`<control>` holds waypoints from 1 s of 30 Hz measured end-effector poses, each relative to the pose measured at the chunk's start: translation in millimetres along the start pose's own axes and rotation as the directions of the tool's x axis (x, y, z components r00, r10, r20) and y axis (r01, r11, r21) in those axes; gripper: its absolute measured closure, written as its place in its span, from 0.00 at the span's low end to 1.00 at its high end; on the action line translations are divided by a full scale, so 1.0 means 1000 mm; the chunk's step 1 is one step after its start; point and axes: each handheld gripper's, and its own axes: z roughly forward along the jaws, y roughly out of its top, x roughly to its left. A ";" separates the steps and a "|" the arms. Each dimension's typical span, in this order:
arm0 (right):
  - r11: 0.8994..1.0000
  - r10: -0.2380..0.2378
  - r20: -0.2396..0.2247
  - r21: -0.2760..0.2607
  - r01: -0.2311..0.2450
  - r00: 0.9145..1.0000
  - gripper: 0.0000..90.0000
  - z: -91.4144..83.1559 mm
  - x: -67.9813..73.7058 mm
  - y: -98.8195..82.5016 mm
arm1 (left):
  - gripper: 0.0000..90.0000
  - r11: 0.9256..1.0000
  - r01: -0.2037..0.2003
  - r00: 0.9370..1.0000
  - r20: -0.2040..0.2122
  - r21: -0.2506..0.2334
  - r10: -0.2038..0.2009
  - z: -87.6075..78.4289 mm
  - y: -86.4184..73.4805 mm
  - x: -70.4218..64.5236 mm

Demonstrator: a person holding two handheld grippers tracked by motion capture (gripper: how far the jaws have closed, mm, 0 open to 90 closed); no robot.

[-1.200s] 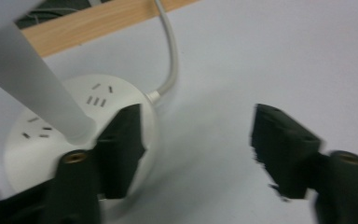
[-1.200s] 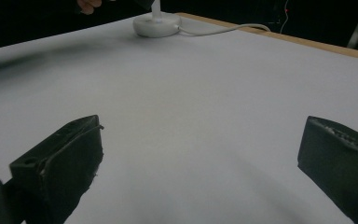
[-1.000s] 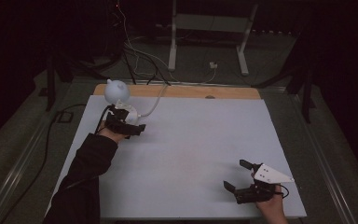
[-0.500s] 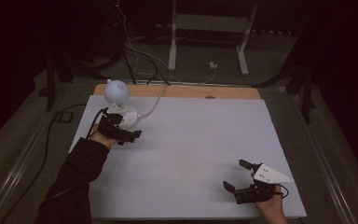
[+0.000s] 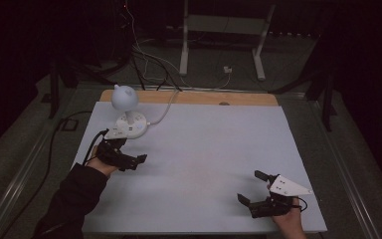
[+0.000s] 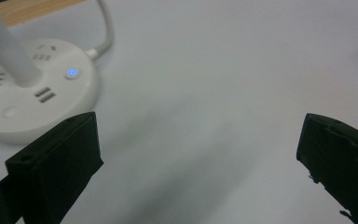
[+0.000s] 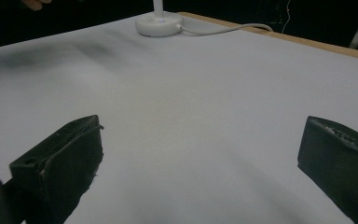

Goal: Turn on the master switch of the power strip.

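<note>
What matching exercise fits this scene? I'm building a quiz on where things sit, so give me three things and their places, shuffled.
1. white round lamp base with sockets
2. left gripper
3. right gripper

a. near right of the table, jaws apart
b. far left of the table, cable trailing off
c. just in front of the lamp base, jaws apart

Pairs: 1-b, 2-c, 3-a

No readable text or labels anywhere.
</note>
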 end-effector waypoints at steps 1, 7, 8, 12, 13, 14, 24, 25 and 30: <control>1.000 0.000 0.000 0.000 0.000 1.000 0.00 0.000 0.000 0.000 | 0.00 1.000 0.000 1.000 0.000 0.000 0.000 0.000 0.000 0.000; 1.000 -0.001 0.003 0.000 0.001 1.000 0.00 0.000 0.000 0.000 | 0.00 1.000 -0.015 1.000 0.018 -0.013 0.015 -0.005 -0.014 -0.010; 1.000 0.000 0.002 0.001 0.000 1.000 0.00 0.000 0.000 0.000 | 0.00 1.000 -0.018 1.000 0.024 -0.012 0.019 -0.006 -0.016 -0.012; 1.000 0.000 0.001 0.005 0.000 1.000 0.00 0.000 0.001 0.000 | 0.00 0.999 -0.030 0.999 0.036 -0.014 0.031 -0.007 -0.024 -0.021; 1.000 -0.003 0.001 0.003 0.003 1.000 0.00 0.000 0.001 0.000 | 0.00 0.999 -0.038 0.998 0.054 -0.020 0.039 -0.007 -0.028 -0.024; 1.000 -0.003 0.001 0.001 0.003 1.000 0.00 0.000 0.001 0.000 | 0.00 0.999 -0.038 0.998 0.054 -0.020 0.039 -0.007 -0.028 -0.024; 1.000 -0.005 0.001 0.003 0.005 1.000 0.00 0.000 0.001 0.000 | 0.00 0.997 -0.075 0.993 0.096 0.009 0.074 -0.004 -0.058 -0.042; 1.000 -0.005 0.001 0.003 0.005 1.000 0.00 0.000 0.001 0.000 | 0.00 0.997 -0.073 0.993 0.095 0.005 0.072 -0.005 -0.061 -0.043; 1.000 -0.003 -0.002 0.007 0.003 1.000 0.00 0.001 0.002 0.000 | 0.00 0.998 -0.064 0.994 0.087 -0.005 0.064 -0.008 -0.074 -0.047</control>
